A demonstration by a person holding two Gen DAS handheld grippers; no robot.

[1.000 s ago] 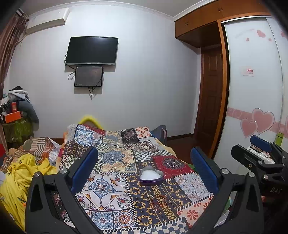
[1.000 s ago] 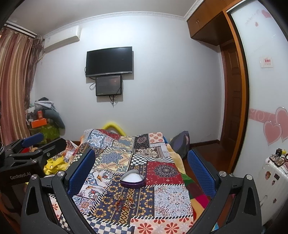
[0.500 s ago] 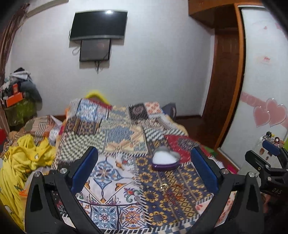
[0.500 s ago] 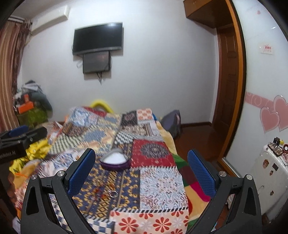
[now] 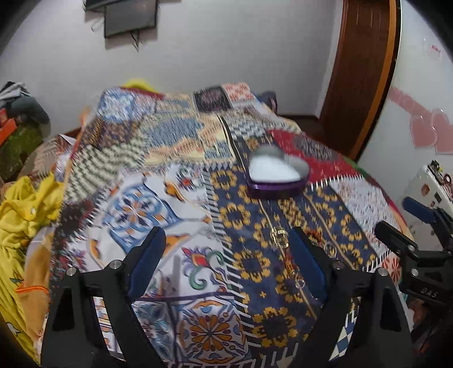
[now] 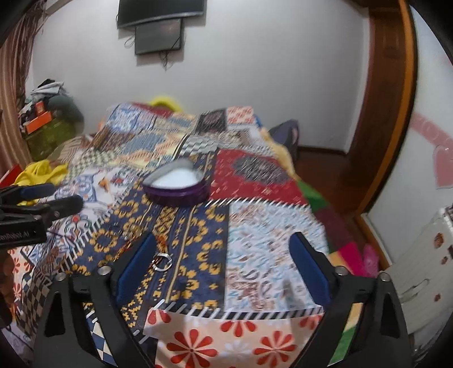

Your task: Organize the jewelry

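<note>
A purple heart-shaped jewelry box (image 5: 276, 177) with white lining sits open on the patchwork bedspread (image 5: 170, 203); it also shows in the right wrist view (image 6: 177, 185). Small rings lie on the dark blue patch: a gold one (image 5: 279, 235), clear ones (image 5: 329, 250), and a silver ring (image 6: 162, 261) by my right gripper's left finger. My left gripper (image 5: 225, 257) is open and empty above the bedspread, left of the rings. My right gripper (image 6: 222, 263) is open and empty, near the bed's front edge.
Yellow clothes (image 5: 22, 215) pile at the bed's left side. A wooden door (image 5: 359, 70) and a white wardrobe with pink hearts (image 5: 427, 133) stand right. A white cabinet (image 6: 419, 249) sits at the right. A TV (image 6: 161, 11) hangs on the far wall.
Both grippers have tilted down and moved closer to the bedspread. The box and rings look larger and nearer. Both stay open.
</note>
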